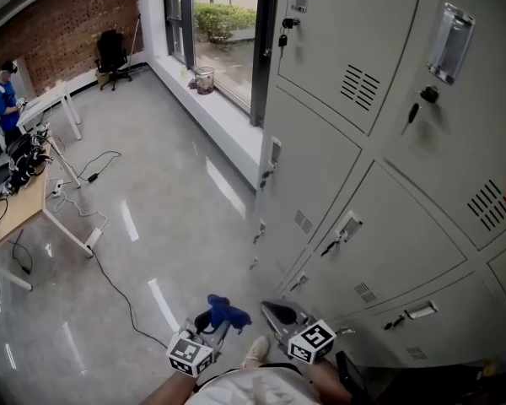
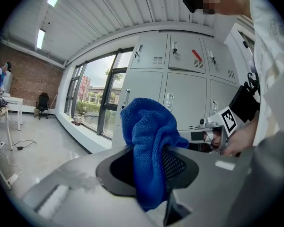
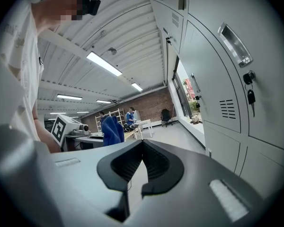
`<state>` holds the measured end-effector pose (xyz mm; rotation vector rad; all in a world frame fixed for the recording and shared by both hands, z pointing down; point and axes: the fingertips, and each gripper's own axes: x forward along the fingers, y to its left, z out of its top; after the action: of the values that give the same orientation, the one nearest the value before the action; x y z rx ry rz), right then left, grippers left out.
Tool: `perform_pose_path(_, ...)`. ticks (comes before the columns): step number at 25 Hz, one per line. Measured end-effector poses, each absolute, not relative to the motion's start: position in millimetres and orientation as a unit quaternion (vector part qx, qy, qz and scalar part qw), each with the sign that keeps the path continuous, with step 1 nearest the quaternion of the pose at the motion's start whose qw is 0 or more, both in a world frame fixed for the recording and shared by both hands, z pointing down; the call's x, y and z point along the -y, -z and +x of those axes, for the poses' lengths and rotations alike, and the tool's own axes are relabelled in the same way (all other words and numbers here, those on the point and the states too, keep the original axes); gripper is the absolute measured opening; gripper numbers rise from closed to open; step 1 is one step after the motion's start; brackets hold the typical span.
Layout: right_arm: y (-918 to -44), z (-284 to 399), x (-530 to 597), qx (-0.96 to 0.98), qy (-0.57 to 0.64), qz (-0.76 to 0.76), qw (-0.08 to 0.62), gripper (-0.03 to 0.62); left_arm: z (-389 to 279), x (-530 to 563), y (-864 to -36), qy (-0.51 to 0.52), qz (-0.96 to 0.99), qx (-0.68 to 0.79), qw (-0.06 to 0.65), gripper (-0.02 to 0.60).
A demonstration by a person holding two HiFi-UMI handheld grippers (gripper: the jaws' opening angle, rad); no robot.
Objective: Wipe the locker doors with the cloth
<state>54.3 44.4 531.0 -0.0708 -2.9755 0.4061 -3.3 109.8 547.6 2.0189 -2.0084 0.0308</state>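
The blue cloth [image 1: 228,311] is bunched up and clamped in my left gripper [image 1: 215,321], low in the head view over the floor. In the left gripper view the cloth [image 2: 149,145] fills the gap of the left gripper [image 2: 154,162] and hangs over its front. My right gripper [image 1: 274,313] is beside it on the right, close to the bottom lockers. It is shut, with nothing between the jaws of the right gripper [image 3: 142,143]. The grey locker doors [image 1: 379,218] rise on the right, with handles, keys and vents. Neither gripper touches a door.
The lockers [image 3: 217,103] stand close on the right. A window wall [image 1: 228,24] runs along the back. At the left are a desk [image 1: 17,201], cables [image 1: 101,260] across the floor, and a person in blue [image 1: 4,99]. An office chair [image 1: 112,56] stands far back.
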Motion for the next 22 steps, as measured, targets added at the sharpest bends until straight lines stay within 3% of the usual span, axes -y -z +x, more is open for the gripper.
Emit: perform_pose_path(22, -505, 69, 75, 0.983, -0.147, 0.105, 0.021, 0.008, -6, 51, -535, -0.022, 0.788, 0.599, 0.142, 0.127)
